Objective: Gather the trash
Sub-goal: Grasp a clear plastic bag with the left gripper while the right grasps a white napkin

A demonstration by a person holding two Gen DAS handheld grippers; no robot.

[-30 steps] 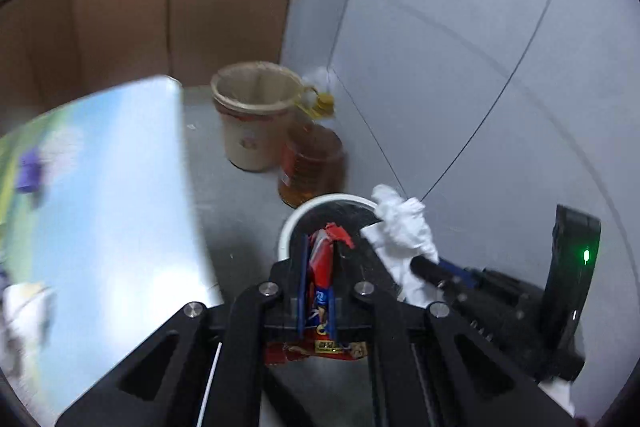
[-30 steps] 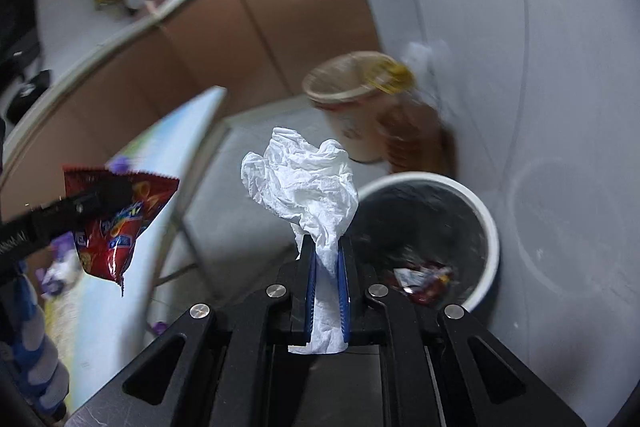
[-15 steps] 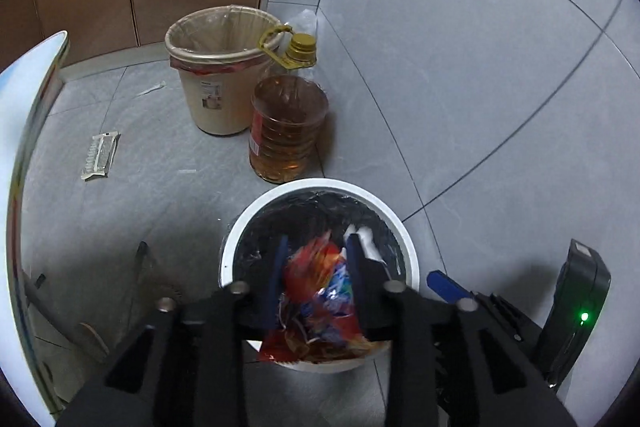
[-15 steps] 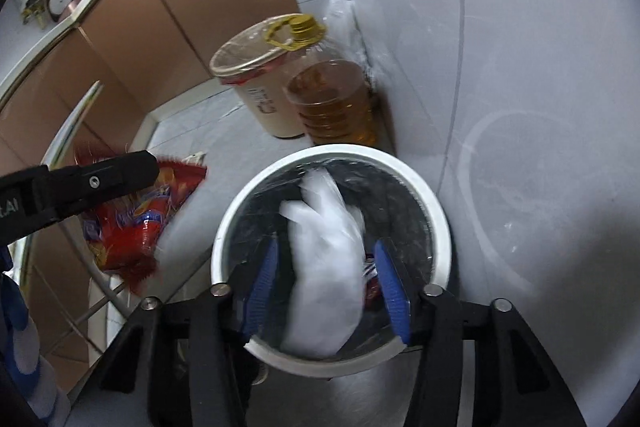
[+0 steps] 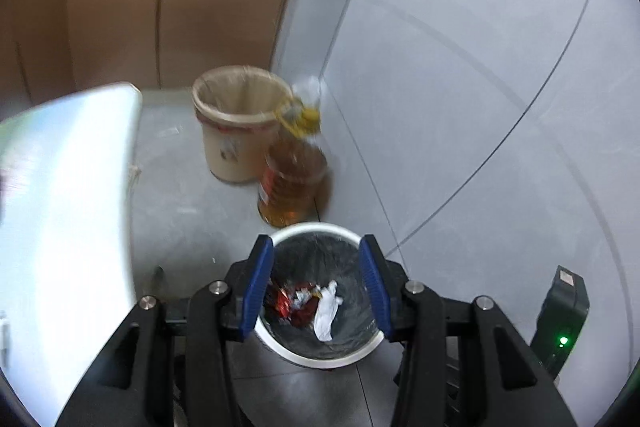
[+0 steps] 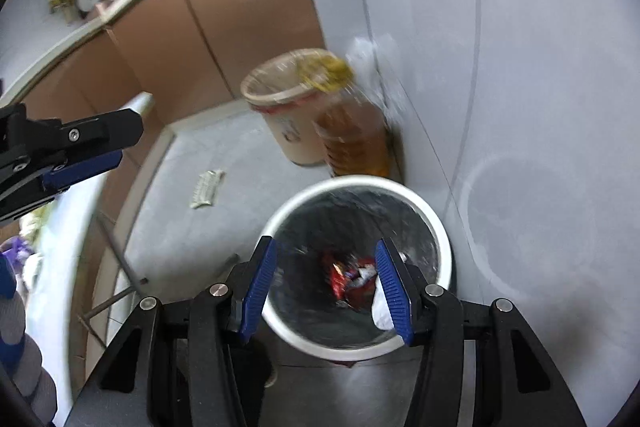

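Hovering above the white-rimmed bin (image 5: 320, 357), the left gripper (image 5: 316, 287) has its blue fingers (image 5: 258, 287) spreading apart with nothing between them. The right gripper (image 6: 326, 287) is likewise released and empty. Both trash items lie at the bin bottom: the red snack wrapper (image 5: 294, 305) touching the white crumpled tissue (image 5: 326, 315). Behind the bin stand an oil bottle (image 5: 290, 183) and a beige lined bucket (image 5: 236, 131). A flat wrapper (image 6: 206, 189) lies on the floor (image 5: 188, 211).

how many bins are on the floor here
2. A white round bin with a black liner stands nearest, under the grippers, holding wrappers and tissue. A beige plastic bin with a thin liner stands farther back beside the amber oil bottle. Others may be out of view.
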